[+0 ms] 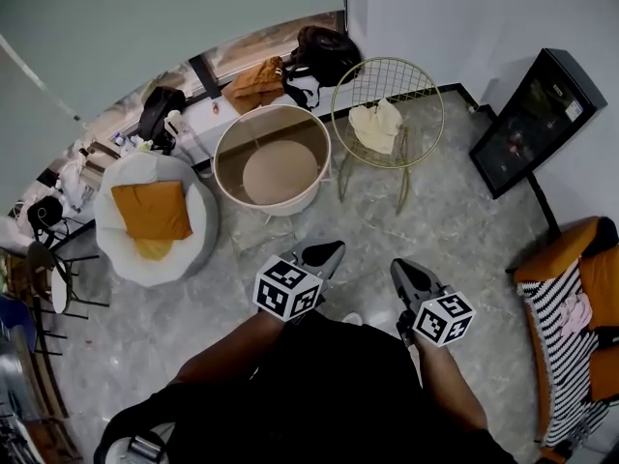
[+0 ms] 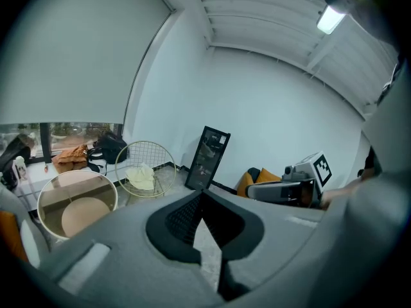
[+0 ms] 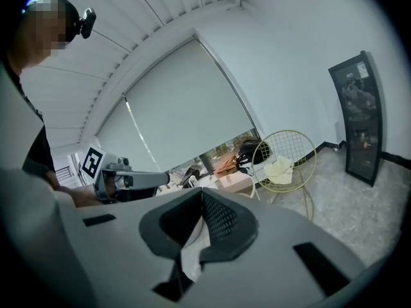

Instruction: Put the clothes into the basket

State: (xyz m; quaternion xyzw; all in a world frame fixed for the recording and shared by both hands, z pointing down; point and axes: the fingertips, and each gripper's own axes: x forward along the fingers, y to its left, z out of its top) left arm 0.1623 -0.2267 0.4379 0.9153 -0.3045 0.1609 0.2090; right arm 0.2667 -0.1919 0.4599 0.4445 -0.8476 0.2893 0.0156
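Both tools are held out ahead of the torso (image 1: 319, 385), side by side and apart, pointed forward and slightly downward. The left tool (image 1: 326, 252) is found closed, jaws meeting tip to tip, with nothing gripped. The right tool (image 1: 405, 273) is likewise closed and empty. Each is carried on a bare forearm (image 1: 230, 348).

The basket (image 1: 290, 204) stands mid-floor, with the wire chair (image 1: 401, 80) just to its right and a garment (image 1: 375, 126) lying on that chair's seat. Left of the basket sits a beanbag (image 1: 198, 225) with a cushion (image 1: 150, 211) on it. Behind the basket, a bag (image 1: 255, 83) and a backpack (image 1: 327, 54) lie by the window. A framed panel (image 1: 535, 122) leans on the right wall.
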